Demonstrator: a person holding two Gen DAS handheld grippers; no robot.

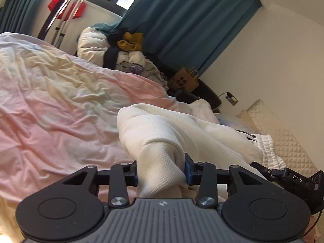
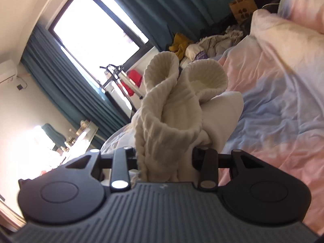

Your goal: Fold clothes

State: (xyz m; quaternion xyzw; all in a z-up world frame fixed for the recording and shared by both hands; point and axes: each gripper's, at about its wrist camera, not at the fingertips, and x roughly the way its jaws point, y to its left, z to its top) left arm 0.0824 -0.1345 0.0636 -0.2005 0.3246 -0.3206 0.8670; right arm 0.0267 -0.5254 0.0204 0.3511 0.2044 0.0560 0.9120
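A cream knit garment (image 1: 174,133) lies bunched over the pink and blue bedspread (image 1: 60,101). My left gripper (image 1: 161,170) is shut on a fold of its fabric, which fills the gap between the fingers. In the right wrist view my right gripper (image 2: 165,158) is shut on another bunch of the same cream garment (image 2: 172,109), whose ribbed cuffs stand up above the fingers. The right gripper's black body shows at the right edge of the left wrist view (image 1: 291,177). The fingertips of both are hidden by cloth.
A heap of other clothes (image 1: 123,50) with a mustard piece lies past the bed under teal curtains (image 1: 182,24). A brown paper bag (image 1: 185,80) stands by the wall. A quilted pillow (image 1: 279,133) lies at the right. A metal rack (image 2: 115,75) stands by the window.
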